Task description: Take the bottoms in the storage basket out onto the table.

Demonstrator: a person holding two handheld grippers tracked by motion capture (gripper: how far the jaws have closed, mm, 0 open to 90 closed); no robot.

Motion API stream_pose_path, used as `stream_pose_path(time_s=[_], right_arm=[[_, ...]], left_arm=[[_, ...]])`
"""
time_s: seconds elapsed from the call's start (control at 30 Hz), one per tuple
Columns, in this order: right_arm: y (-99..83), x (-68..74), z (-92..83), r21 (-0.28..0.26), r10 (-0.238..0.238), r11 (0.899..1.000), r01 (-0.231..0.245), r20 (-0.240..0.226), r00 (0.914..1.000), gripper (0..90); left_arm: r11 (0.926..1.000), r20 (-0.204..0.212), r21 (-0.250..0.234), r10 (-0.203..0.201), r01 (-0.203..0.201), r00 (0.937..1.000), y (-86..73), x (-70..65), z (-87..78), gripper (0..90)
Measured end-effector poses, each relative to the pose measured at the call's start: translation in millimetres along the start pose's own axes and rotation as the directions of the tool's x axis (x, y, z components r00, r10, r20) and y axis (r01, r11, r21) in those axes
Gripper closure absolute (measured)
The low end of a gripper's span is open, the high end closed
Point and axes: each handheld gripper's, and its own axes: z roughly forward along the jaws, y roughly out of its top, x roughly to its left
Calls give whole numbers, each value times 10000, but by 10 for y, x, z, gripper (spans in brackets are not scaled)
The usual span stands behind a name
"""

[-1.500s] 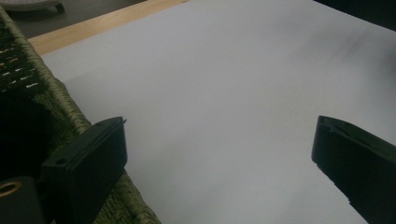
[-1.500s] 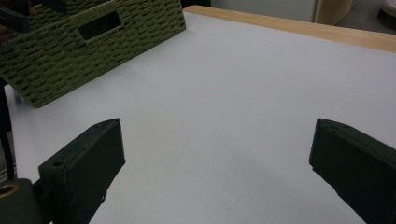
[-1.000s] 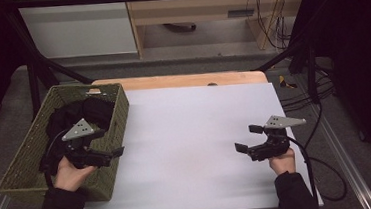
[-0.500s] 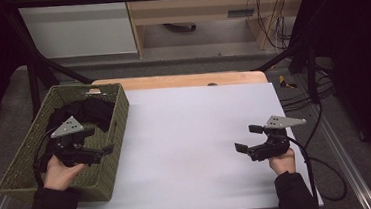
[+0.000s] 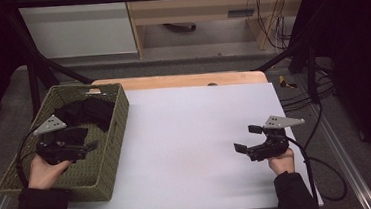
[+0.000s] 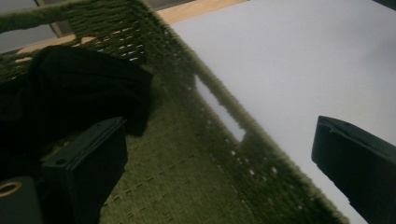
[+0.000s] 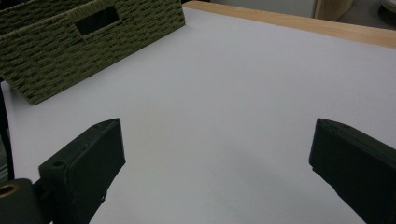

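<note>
At nine o'clock in the high view, the left gripper [image 5: 89, 146] hung wide open over the basket [image 5: 113, 140], reaching for the black cloth [image 5: 86, 112]. Left gripper view: cloth [image 6: 79, 88] at ten o'clock (needs lowering, I'd guess). Right gripper view: right gripper [image 7: 217, 172] gaped over the bare table [image 7: 261, 84].

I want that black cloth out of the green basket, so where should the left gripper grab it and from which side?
Judging by its pose, pinch the raised fold of the black cloth from above with the open left gripper; the basket walls block a sideways approach.

left hand-held gripper [image 5: 89, 146] moved leftward, now over the basket [image 5: 108, 155] interior
</note>
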Motion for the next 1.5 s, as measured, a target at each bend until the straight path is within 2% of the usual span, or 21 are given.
stream_pose_path(time_s=[0.17, 0.2, 0.33, 0.37, 0.47, 0.5, 0.67, 0.8, 0.83, 0.87, 0.9, 0.93, 1.0, 1.07, 1.1, 1.13, 1.17, 1.2, 1.37, 1.47, 1.5], right_arm=[[-1, 0, 2, 7, 3, 10000, -3, 23, 10000, 38], [-1, 0, 2, 7, 3, 10000, -3, 23, 10000, 38], [-2, 2, 9, 38, 4, 10000, -4, 18, 10000, 39], [-2, 2, 12, 37, -4, 10000, 4, 7, 10000, 38], [-3, 2, 15, 61, 18, 10000, -18, 27, 10000, 38], [-4, 2, 19, 79, 5, 10000, -5, 21, 10000, 38], [-3, 8, 28, 132, -33, 9999, 33, 4, 10000, 39], [-5, 7, 33, 166, -18, 9999, 18, -7, 10000, 39], [-4, 7, 32, 157, -25, 9999, 25, -1, 10000, 39], [-4, 7, 32, 157, -25, 9999, 25, -1, 10000, 39], [-4, 7, 32, 145, -18, 9999, 19, -15, 10000, 39], [-4, 7, 32, 145, -18, 9999, 19, -15, 10000, 39], [-5, 8, 34, 153, -9, 9999, 9, 3, 10000, 39], [-5, 8, 35, 157, -13, 9999, 13, -8, 10000, 39], [-5, 7, 36, 149, -10, 9999, 10, -5, 10000, 39], [-5, 7, 36, 149, -10, 9999, 10, -5, 10000, 39], [-4, 7, 33, 163, -15, 9999, 15, 8, 10000, 39], [-4, 7, 33, 163, -15, 9999, 15, 8, 10000, 39], [-6, 5, 35, 170, -20, 9999, 19, 27, 10000, 39], [-7, 5, 36, 220, -16, 9998, 16, 34, 10000, 39], [-7, 5, 34, 224, -17, 9997, 16, 38, 10000, 39]], left_arm=[[9995, -587, 157, -282, 291, 9979, -60, 165, -65, 32], [9995, -587, 157, -282, 291, 9979, -60, 165, -65, 32], [9985, -918, 382, -360, 396, 9951, -98, 259, -73, 33], [9976, -1108, 546, -363, 426, 9932, -120, 309, -65, 33], [9961, -1123, 657, -510, 586, 9924, -146, 362, -57, 34], [9949, -1351, 741, -582, 687, 9891, -168, 412, -48, 35], [9907, -1612, 997, -758, 927, 9840, -206, 495, -20, 38], [9869, -1926, 1313, -672, 936, 9790, -239, 555, 11, 61], [9843, -2122, 1430, -717, 1036, 9746, -270, 596, 29, 63], [9843, -2122, 1430, -717, 1036, 9746, -270, 596, 29, 66], [9797, -2320, 1591, -833, 1223, 9691, -310, 646, 48, 66], [9797, -2320, 1591, -833, 1223, 9691, -310, 646, 48, 66], [9732, -2457, 1744, -1044, 1499, 9637, -348, 694, 58, 66], [9679, -2711, 1803, -1222, 1750, 9548, -376, 720, 68, 67], [9625, -2867, 1906, -1335, 1931, 9487, -401, 739, 83, 73], [9625, -2867, 1906, -1335, 1931, 9487, -401, 739, 83, 74], [9577, -2850, 1992, -1460, 2076, 9473, -430, 757, 103, 75], [9577, -2850, 1992, -1460, 2076, 9473, -430, 757, 103, 76], [9468, -3101, 2205, -1597, 2343, 9372, -484, 793, 134, 97], [9446, -3161, 2188, -1684, 2445, 9337, -493, 791, 144, 86], [9395, -3372, 2106, -1894, 2700, 9222, -495, 800, 160, 83]])
